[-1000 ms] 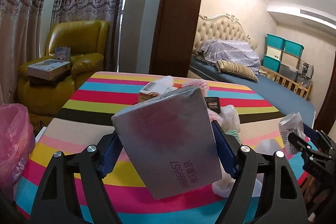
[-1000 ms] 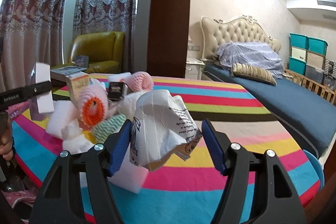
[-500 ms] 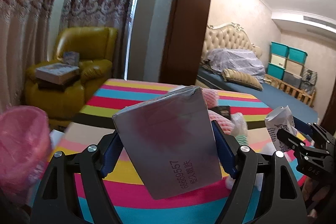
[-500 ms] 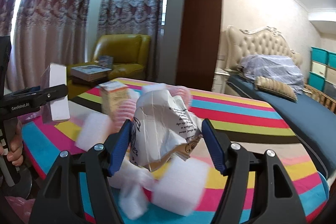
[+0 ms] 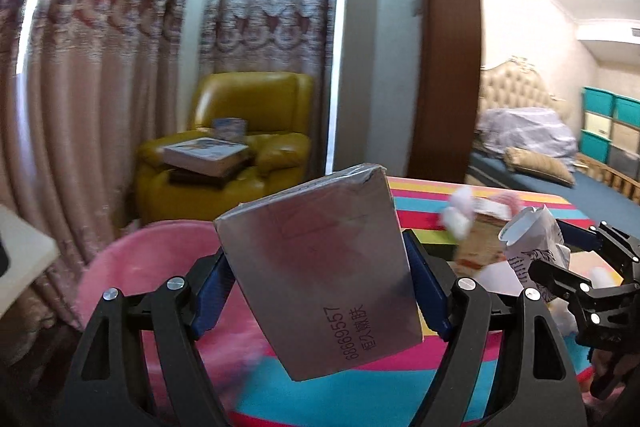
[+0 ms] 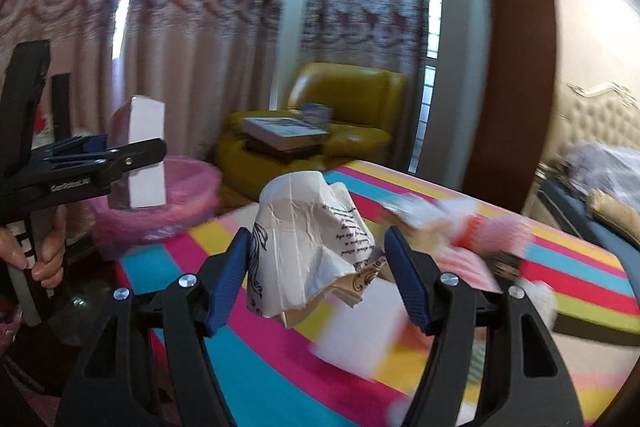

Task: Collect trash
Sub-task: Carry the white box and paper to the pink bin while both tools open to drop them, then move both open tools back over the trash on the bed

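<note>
- Both grippers have swung left since a second ago: the pink bin, then at the edge of the left view, now sits just behind the left gripper, and the yellow armchair has slid toward mid-frame.
- Left gripper is closed on a silver box, blue pads pressing its two long sides; the box's long axis runs from lower right up to upper left, tilted, printed end nearest the camera.
- In the right view that box stands nearly upright, over the bin off the table's left edge.
- Right gripper clamps a crumpled paper bag, its rounded end up and away, above the near left corner of the striped table.
- A hand grips the left gripper's handle.
- More trash lies along the table's middle, too blurred to name, probably foam and wrappers.
</note>
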{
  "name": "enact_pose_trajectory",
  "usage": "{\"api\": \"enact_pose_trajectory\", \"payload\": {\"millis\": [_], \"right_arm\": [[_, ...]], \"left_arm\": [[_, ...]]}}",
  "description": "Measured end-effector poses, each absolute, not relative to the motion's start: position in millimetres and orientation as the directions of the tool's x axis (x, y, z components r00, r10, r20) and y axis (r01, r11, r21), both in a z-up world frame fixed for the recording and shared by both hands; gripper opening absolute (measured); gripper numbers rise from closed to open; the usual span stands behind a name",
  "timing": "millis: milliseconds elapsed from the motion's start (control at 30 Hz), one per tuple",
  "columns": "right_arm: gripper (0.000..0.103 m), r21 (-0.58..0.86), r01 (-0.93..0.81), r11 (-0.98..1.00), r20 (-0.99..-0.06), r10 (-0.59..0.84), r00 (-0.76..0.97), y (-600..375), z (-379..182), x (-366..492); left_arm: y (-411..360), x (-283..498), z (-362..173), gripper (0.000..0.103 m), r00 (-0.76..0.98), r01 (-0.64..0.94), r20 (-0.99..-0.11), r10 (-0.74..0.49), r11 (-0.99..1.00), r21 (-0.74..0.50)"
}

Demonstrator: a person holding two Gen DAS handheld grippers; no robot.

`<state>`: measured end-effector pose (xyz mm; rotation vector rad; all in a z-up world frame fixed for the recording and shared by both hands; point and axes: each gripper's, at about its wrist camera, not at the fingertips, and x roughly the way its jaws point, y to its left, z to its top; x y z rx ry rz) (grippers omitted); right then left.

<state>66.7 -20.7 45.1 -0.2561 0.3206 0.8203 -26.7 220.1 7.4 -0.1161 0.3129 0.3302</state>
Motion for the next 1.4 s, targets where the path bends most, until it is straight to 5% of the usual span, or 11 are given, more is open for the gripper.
{"api": "enact_pose_trajectory", "payload": {"millis": [267, 633, 767, 867, 1133, 1400], "right_arm": [[0.066, -0.107, -0.871, 0.479, -0.408, 0.778, 0.478, 99.7, 51.3, 54.4], [0.069, -0.091, -0.918, 0.387, -0.436, 0.813, 0.386, 218.3, 45.9, 70.7], [0.083, -0.026, -0.924, 0.382, -0.446, 0.823, 0.353, 241.6, 44.4, 88.1], [0.085, -0.006, -0.916, 0.401, -0.431, 0.826, 0.364, 230.2, 48.1, 94.5], [0.089, 0.007, -0.897, 0.442, -0.38, 0.831, 0.407, 146.8, 61.7, 91.0], [0.089, 0.018, -0.841, 0.541, -0.387, 0.779, 0.493, 61.1, 45.4, 94.3]], "left_arm": [[321.2, -58.8, -6.4, 0.074, 0.815, -0.5, -0.395, 0.425, 0.859, -0.107], [387.3, -74.1, -38.1, 0.075, 0.77, -0.565, -0.471, 0.43, 0.802, -0.193], [383.5, -68.6, -42.1, 0.079, 0.769, -0.568, -0.467, 0.436, 0.802, -0.186], [377.7, -64.4, -43.6, 0.093, 0.764, -0.58, -0.452, 0.461, 0.797, -0.167], [343.6, -73.0, -37.4, 0.093, 0.746, -0.612, -0.389, 0.54, 0.786, -0.082], [282.8, -61.0, -41.3, 0.094, 0.803, -0.532, -0.365, 0.472, 0.843, -0.079]]}}
